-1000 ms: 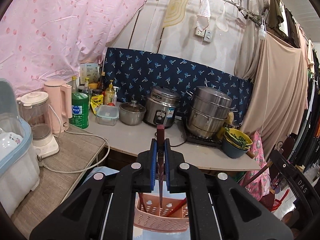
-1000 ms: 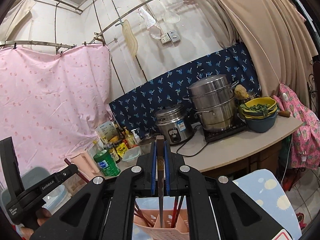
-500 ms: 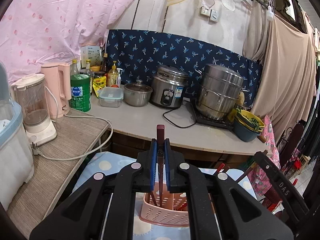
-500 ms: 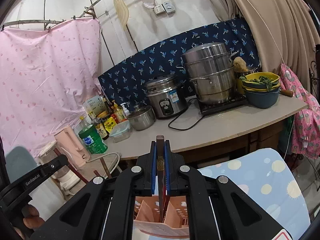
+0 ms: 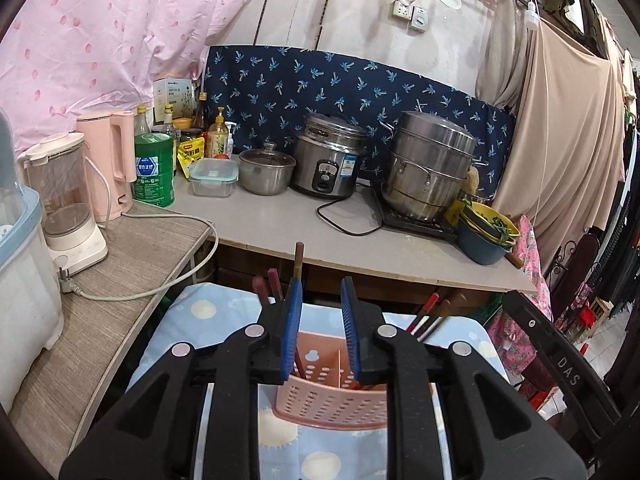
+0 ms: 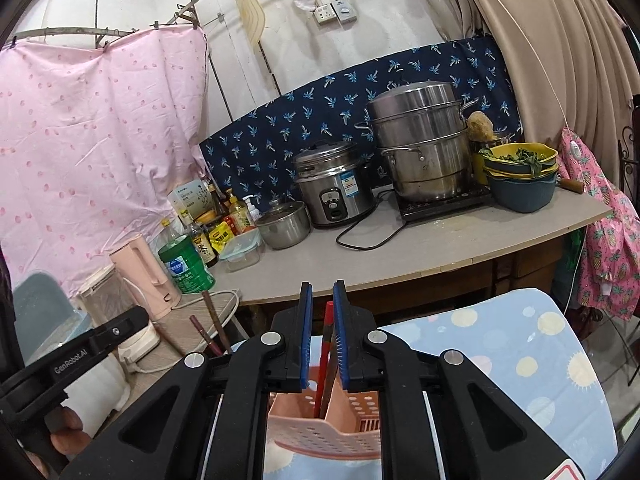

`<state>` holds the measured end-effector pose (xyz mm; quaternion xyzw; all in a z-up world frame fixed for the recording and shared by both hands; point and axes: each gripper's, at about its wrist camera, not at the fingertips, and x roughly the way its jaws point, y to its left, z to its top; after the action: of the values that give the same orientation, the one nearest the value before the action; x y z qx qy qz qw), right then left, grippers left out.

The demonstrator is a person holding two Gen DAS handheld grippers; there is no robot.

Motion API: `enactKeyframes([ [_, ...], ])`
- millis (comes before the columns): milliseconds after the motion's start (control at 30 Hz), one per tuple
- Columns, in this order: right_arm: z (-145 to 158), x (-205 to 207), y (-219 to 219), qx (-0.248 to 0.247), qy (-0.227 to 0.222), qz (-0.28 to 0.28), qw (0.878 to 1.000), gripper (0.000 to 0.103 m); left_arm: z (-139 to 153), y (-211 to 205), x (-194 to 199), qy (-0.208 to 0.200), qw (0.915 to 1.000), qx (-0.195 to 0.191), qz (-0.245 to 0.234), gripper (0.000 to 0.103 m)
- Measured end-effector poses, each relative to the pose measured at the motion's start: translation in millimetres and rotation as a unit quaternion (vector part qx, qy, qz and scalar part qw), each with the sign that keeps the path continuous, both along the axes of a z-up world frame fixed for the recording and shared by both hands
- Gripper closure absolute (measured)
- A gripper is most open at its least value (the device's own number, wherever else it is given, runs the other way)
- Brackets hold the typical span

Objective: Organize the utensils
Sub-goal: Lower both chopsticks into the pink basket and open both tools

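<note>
A pink perforated utensil basket (image 5: pixel 332 404) stands on the blue sun-print cloth just below my left gripper (image 5: pixel 321 286). Its jaws are opening. A dark chopstick (image 5: pixel 298 264) stands in the basket and leans on the left blue pad only. More dark chopsticks (image 5: pixel 266 288) and red ones (image 5: pixel 428 312) stick out of the basket. In the right wrist view the same basket (image 6: pixel 320 428) sits under my right gripper (image 6: pixel 322 286), whose jaws are opening a little. A red chopstick (image 6: pixel 326 332) and a dark one stand loose in the narrow gap, their lower ends in the basket.
A grey counter (image 5: pixel 360 248) behind carries a rice cooker (image 5: pixel 330 160), a steel steamer pot (image 5: pixel 430 164), a small pot, bottles and stacked bowls (image 5: pixel 486 236). A side table on the left holds a blender (image 5: pixel 68 200), a pink kettle and a loose cord.
Both grippers have sunk toward the basket. Each was shut on an upright chopstick; both pairs of jaws have now parted and the chopsticks stand lower, in the basket.
</note>
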<state>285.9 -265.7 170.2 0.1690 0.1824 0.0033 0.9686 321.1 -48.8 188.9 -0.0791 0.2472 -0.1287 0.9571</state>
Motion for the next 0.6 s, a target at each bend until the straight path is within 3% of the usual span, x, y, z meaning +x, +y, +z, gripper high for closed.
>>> enactKeyframes([
  [167,1.8,-21.0,3.1,0.007,-0.002,0.007,1.000,0.091,-1.8,1.6,-19.6,0.000,1.0000,0.002,-0.003,0.068],
  [600,-18.9,-90.5,13.4,0.017,0.015,0.027,0.999,0.084,-28.6,11.2,-84.0,0.020,0.9996,0.016,-0.014,0.064],
])
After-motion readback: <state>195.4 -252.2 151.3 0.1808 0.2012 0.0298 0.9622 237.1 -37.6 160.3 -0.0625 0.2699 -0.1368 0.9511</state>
